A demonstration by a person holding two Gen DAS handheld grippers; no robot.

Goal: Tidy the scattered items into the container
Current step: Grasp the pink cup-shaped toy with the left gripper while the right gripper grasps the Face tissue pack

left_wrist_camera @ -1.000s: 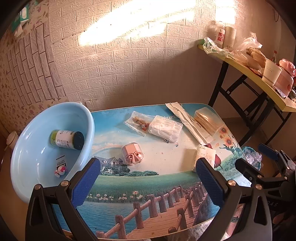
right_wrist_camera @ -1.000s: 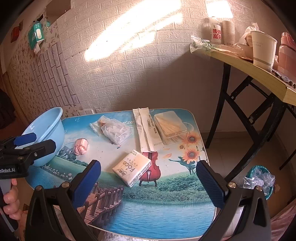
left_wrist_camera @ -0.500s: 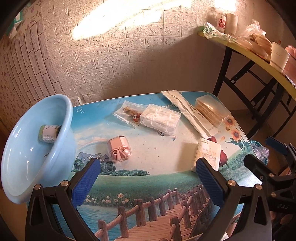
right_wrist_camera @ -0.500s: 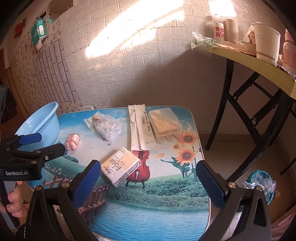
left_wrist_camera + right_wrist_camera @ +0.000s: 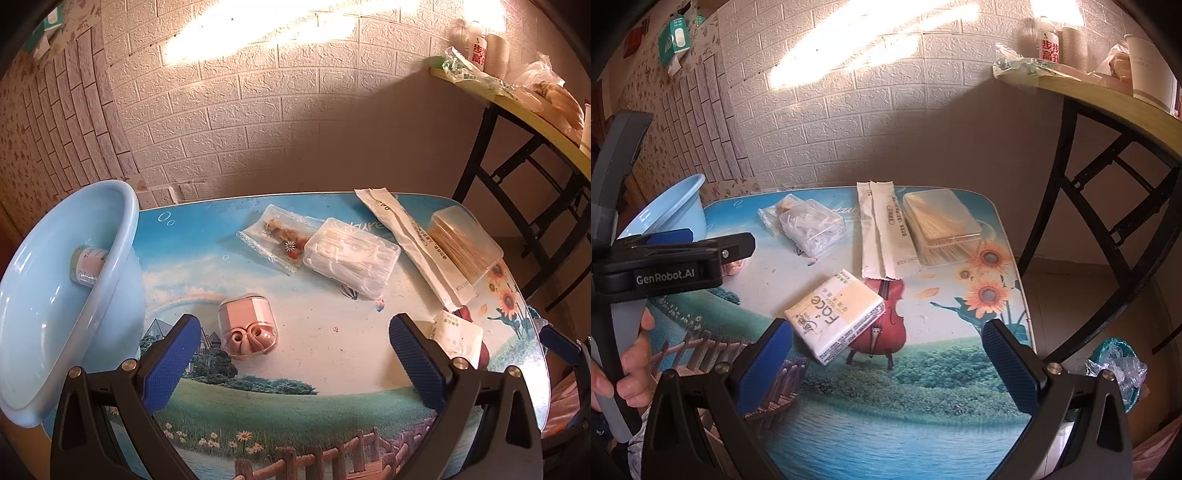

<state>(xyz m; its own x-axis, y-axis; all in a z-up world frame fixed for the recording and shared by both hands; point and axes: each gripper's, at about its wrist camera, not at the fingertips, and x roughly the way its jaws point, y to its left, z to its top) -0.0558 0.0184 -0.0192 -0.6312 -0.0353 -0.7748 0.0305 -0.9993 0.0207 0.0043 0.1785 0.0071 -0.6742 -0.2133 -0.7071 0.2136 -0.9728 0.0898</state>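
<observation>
Ahead of me stands a white embossed brick wall [image 5: 258, 122], a sunlight band [image 5: 266, 33] slanting across it; floral wallpaper [image 5: 33, 155] covers the left wall; a black-legged folding table [image 5: 1108, 110] (cluttered on top) stands right, over tan floor [image 5: 1052, 288].

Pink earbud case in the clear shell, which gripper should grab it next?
Left. The pink earbud case lies just ahead of the open left gripper, beside the blue basin; the right gripper faces the tissue pack.

Pink case [image 5: 246, 329] between spread tool [image 5: 293, 356] fingers
</observation>
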